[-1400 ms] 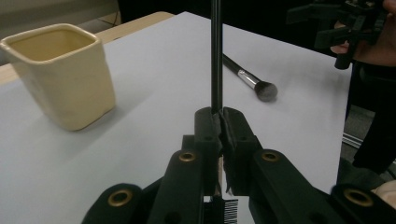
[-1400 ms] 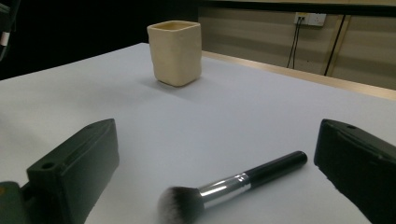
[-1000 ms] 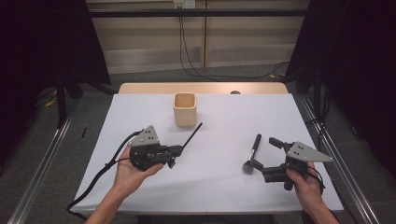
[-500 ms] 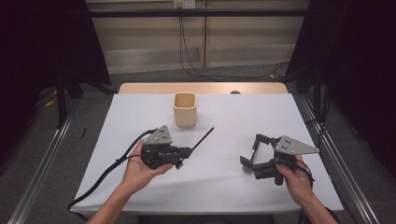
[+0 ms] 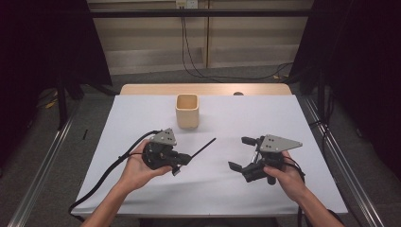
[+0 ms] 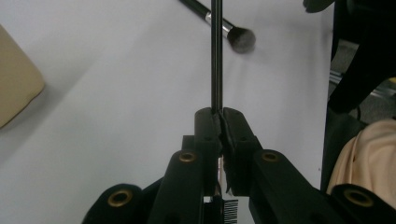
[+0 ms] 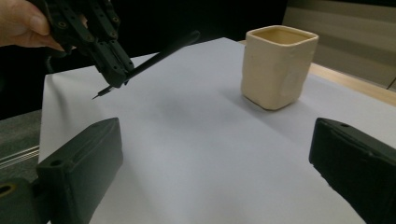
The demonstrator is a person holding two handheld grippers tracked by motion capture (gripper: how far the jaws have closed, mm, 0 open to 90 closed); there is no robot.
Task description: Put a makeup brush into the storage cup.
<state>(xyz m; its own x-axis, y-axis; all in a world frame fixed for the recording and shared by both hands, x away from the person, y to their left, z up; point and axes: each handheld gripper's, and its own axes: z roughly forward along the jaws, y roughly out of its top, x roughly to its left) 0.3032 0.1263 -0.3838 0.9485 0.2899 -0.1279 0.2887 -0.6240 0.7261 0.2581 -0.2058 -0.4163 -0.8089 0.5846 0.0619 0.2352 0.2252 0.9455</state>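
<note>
The left hand-held gripper [image 5: 182,160] sits at lower left of the high view, its jaws closed on a thin black stick [image 5: 201,148], which looks like a slim brush or pen. It is gripped near one end, so most of its length juts forward toward the middle of the frame, raised off the white surface [image 5: 283,118]. In the right gripper view, at upper left, the short pointed end shows below the jaws and the long end slants upward. A grip this far back would probably let the free end be steered into the cup [image 5: 187,110], which stands upright and open at upper centre of the high view, well apart from both tools.

In the left gripper view, at the top, a second brush [image 6: 236,35] with a dark round head and a silver ferrule lies on the surface just past the stick. The right hand-held gripper [image 5: 243,153], at lower right of the high view, holds nothing; its jaws are spread wide, likely ready for that brush.

I can read no brand, label or writing on the cup, the brushes or the grippers
</note>
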